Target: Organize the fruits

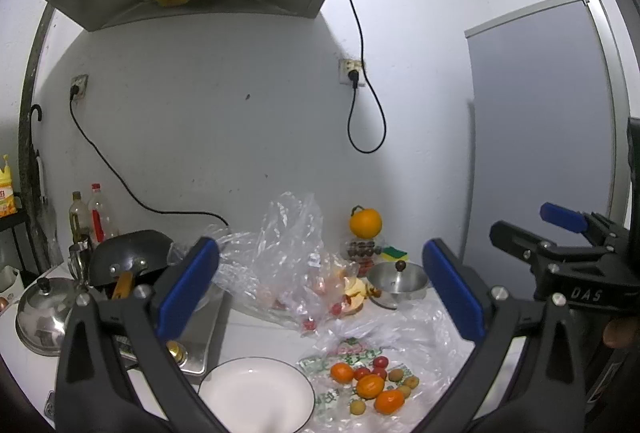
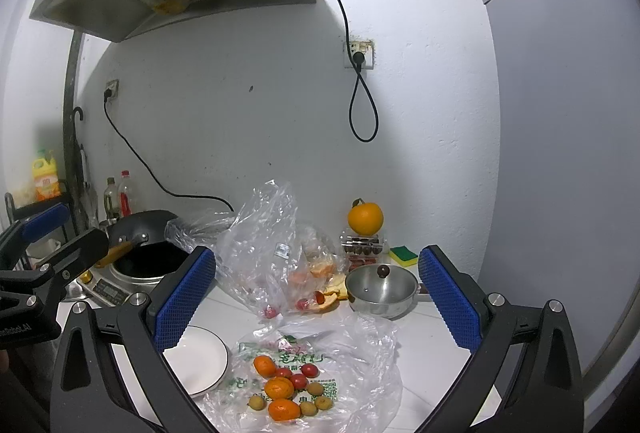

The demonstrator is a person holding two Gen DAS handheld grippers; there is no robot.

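Three small oranges [image 2: 277,389], a few cherry tomatoes [image 2: 298,380] and some pale longan-like fruits [image 2: 314,389] lie on a flattened plastic bag [image 2: 360,361] on the bench [image 2: 424,337]. Just left of them sits a white plate [image 1: 256,393], bare. Behind stand a crumpled bag [image 2: 264,245] holding fruit scraps and a steel pot [image 2: 381,293]. Left gripper [image 1: 320,293] and right gripper [image 2: 316,301] hover above, jaws wide apart, holding nothing.

i count three small oranges [image 2: 276,389] on the flat bag [image 2: 360,373], three cherry tomatoes [image 2: 298,380] and four pale longans [image 2: 314,389] beside them. one white plate [image 2: 208,353], one big orange [image 2: 365,217] at the back, one steel pot [image 2: 380,293], two bottles [image 2: 125,193].
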